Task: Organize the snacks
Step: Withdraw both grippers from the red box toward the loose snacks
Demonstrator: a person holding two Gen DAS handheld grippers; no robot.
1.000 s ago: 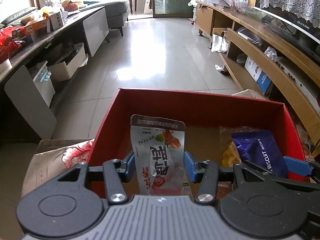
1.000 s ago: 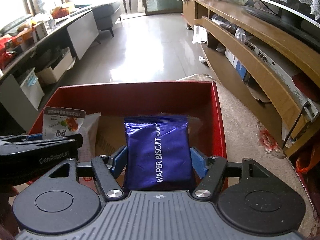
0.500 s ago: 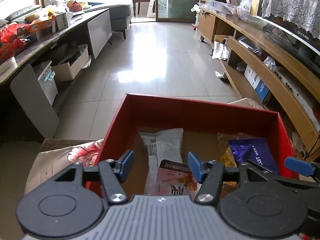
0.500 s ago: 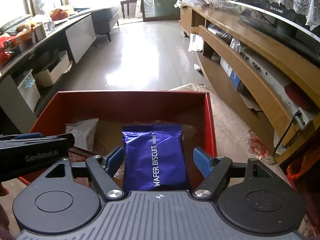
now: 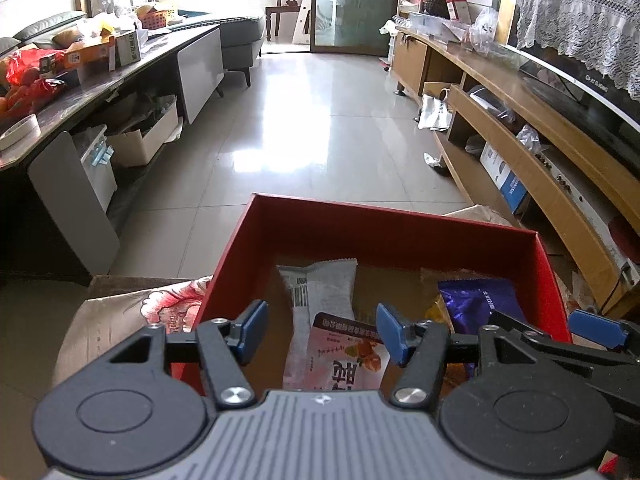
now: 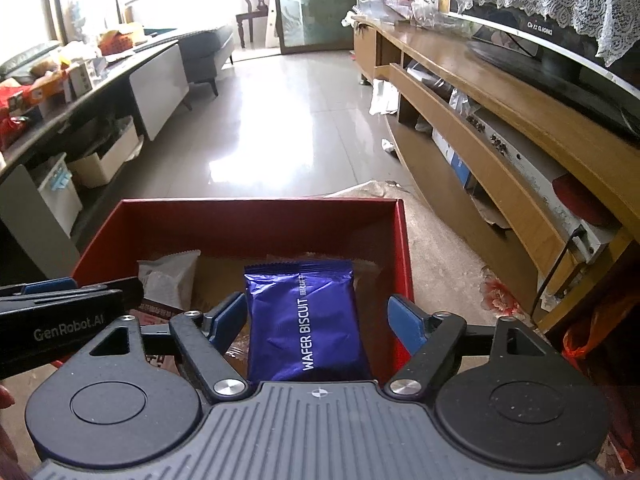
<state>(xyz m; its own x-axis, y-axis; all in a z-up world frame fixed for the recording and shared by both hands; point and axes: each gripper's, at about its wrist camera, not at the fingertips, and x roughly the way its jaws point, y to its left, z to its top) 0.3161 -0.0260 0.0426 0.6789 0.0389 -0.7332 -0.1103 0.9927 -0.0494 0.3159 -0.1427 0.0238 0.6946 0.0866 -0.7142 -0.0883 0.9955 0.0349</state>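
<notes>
Red cardboard box (image 5: 384,228) now holds both packets that the tongs were gripping a second ago. The left gripper (image 5: 322,330) then pinched the pink-and-white snack pouch (image 5: 346,354) upright; its jaws have just been opening, and the pouch now lies flat on the box floor below them, overlapping the near end of a white wrapped snack (image 5: 320,284), with neither blue pad touching it. The right gripper (image 6: 318,318) clamped the purple wafer biscuit packet (image 6: 306,320) a second ago; its jaws have also been opening and now stand wide, with a clear gap at each side of the packet, which rests inside the box toward its right wall.

The box sits on a beige cloth with a red flower print (image 5: 172,308), seen at its left in the left wrist view. Beyond it stretches a glossy pale tiled floor (image 5: 304,128). A long wooden TV cabinet (image 6: 500,120) runs along the right with a television (image 6: 560,40) under a lace cover. On the left a dark counter (image 5: 100,88) is crowded with boxes and bags, and a grey sofa (image 5: 240,36) and a wooden chair (image 5: 289,4) stand at the far end by a glass door.

In the left wrist view the purple packet lies at the box's right, beside a yellow wrapper (image 5: 438,312), well right of the left jaws.
</notes>
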